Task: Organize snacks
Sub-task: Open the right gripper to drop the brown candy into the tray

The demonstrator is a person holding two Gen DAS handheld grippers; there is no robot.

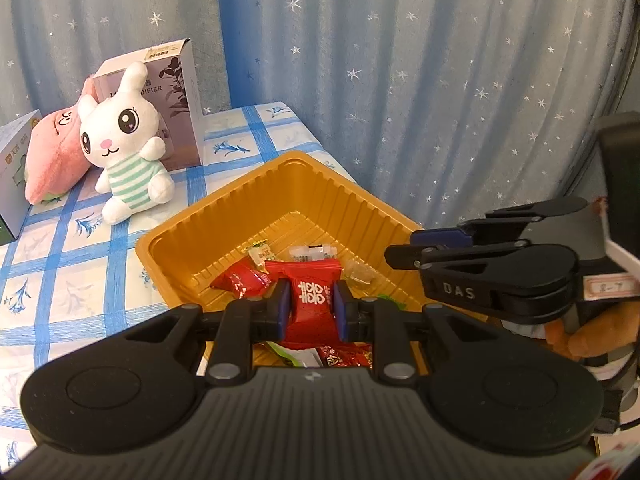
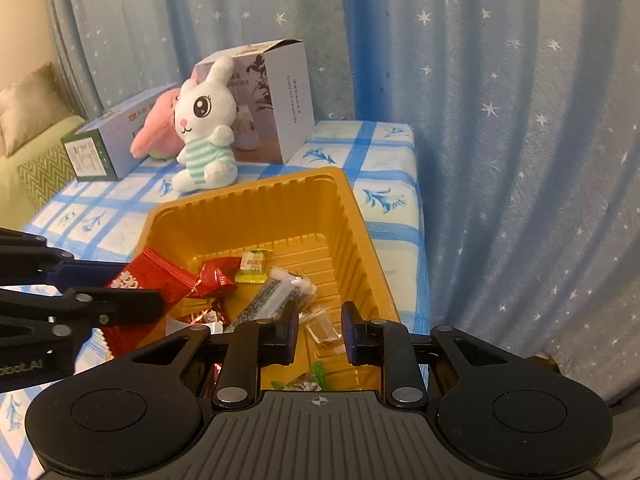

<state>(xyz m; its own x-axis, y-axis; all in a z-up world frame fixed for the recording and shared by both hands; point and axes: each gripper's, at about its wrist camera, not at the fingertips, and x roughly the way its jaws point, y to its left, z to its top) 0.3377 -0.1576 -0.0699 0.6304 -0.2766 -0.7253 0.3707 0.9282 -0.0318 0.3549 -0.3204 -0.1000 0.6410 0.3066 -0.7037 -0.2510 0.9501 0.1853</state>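
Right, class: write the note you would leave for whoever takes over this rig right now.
Left gripper: shut on a red snack packet, held over the yellow tray.
Right gripper: open, holding nothing, hovering over a small clear-wrapped sweet at the tray's near side.
In the tray: another red packet, a yellow-green sweet, a long clear packet and more wrappers underneath.
Done: several snacks lie in the tray.
Left: probably release the red packet into the tray. Snacks outside it cannot be seen.

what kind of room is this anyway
Likely a home room, perhaps a bedroom: star-print curtain, plush bunny on a checked tablecloth, and a cushioned seat at the far left.
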